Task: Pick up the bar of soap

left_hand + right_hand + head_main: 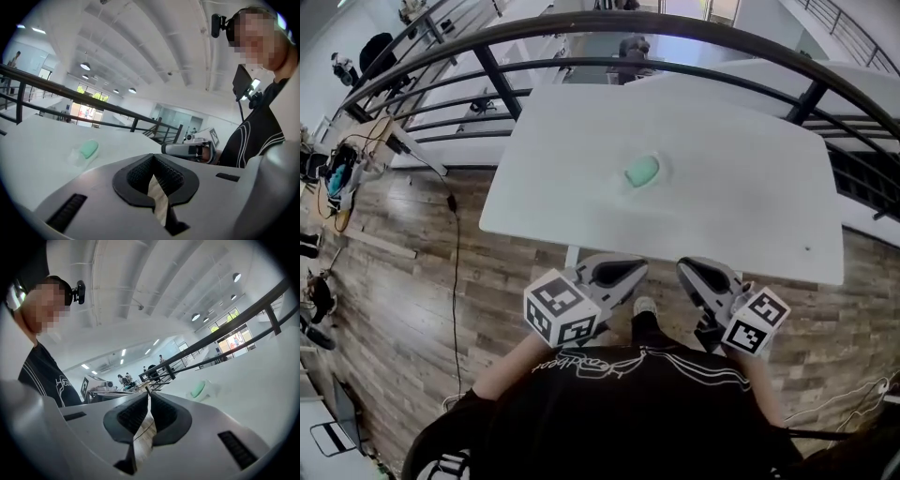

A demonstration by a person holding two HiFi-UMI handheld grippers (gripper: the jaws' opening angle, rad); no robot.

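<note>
My left gripper [623, 271] and right gripper [698, 274] hang just off the bench's [741, 197] near edge, each with its fingers pressed together on nothing. The green bar of soap [642, 170] lies near the bench's middle, well apart from both.

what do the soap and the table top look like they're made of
Bar of soap: pale green, smooth, matt, waxy-looking; it lies in a clear wrap, perhaps plastic. Table: white, smooth, faint sheen, likely laminate or painted board.
</note>
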